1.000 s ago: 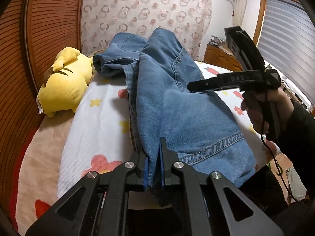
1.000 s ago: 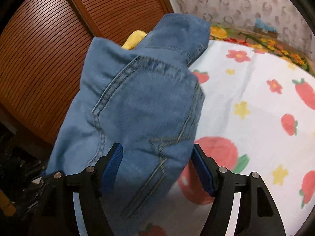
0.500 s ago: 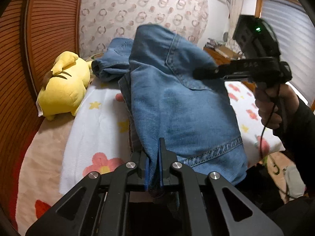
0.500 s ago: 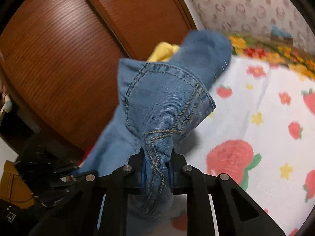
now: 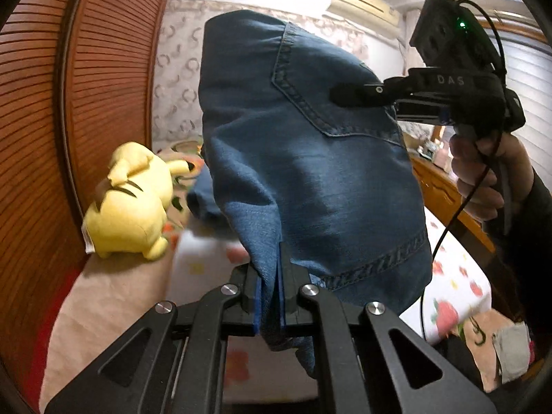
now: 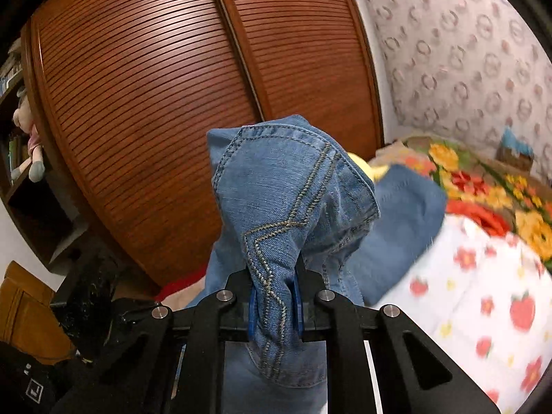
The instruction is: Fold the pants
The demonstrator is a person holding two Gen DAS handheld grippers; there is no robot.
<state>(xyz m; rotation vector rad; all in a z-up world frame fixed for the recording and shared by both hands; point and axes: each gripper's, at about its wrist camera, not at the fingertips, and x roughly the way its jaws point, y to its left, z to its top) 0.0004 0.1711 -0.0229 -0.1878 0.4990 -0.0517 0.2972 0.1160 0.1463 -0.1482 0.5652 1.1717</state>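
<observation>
Blue denim pants (image 5: 310, 158) hang lifted above the bed, waist end up, with a back pocket facing the left wrist camera. My left gripper (image 5: 269, 296) is shut on one edge of the waist. In the same view my right gripper (image 5: 348, 91), held in a person's hand (image 5: 476, 176), bites the pants (image 6: 276, 200) near the pocket. The right wrist view shows that gripper (image 6: 274, 300) shut on a bunched fold with zigzag stitching. The far end of the pants still rests on the bed by the wall.
A yellow plush toy (image 5: 127, 203) lies on the bed by the brown slatted wardrobe (image 6: 145, 86). The bedspread (image 6: 483, 296) is white with fruit and flower prints. A wooden cabinet (image 5: 445, 189) stands to the right. A bookshelf (image 6: 20, 145) stands at far left.
My right gripper went from open around the waist to shut on it. Both grippers then rose, lifting the waist end of the pants off the bed.
</observation>
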